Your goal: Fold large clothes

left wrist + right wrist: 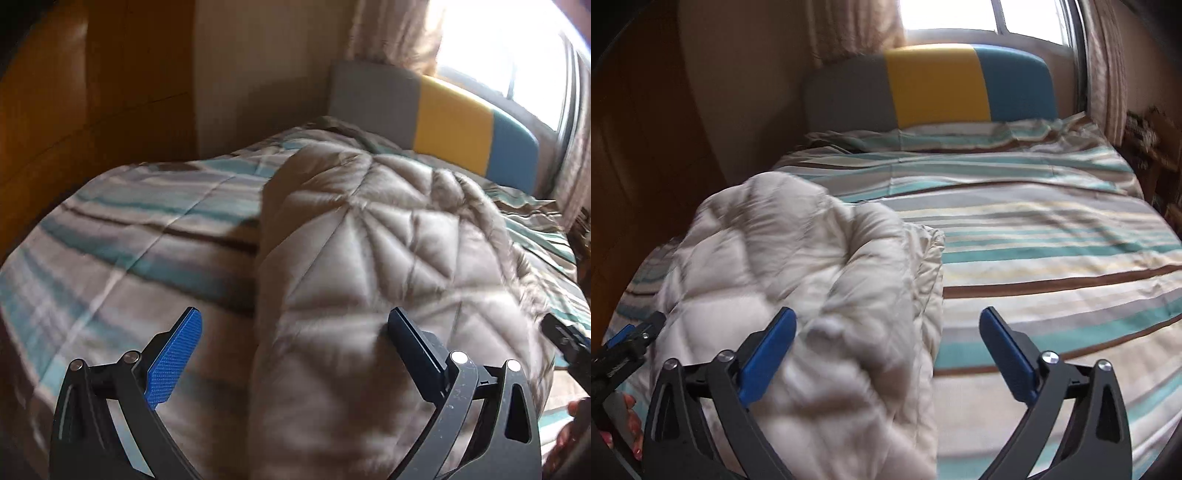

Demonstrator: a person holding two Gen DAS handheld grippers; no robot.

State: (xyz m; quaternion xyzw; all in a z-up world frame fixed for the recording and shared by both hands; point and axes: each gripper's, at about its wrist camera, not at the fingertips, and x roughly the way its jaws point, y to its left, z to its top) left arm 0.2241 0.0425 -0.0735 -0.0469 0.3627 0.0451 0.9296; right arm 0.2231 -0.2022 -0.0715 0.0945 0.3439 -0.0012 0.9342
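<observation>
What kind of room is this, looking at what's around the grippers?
Most likely a bedroom: a bed with a striped cover, a padded headboard in grey, yellow and blue, and a curtained window behind it. A puffy beige coat lies on the bed.

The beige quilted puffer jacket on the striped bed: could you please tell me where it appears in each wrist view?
Left wrist view: the beige quilted puffer jacket fills the centre and right.
Right wrist view: the jacket lies lower left.
Shared landmark: the grey, yellow and blue headboard below the window.
</observation>
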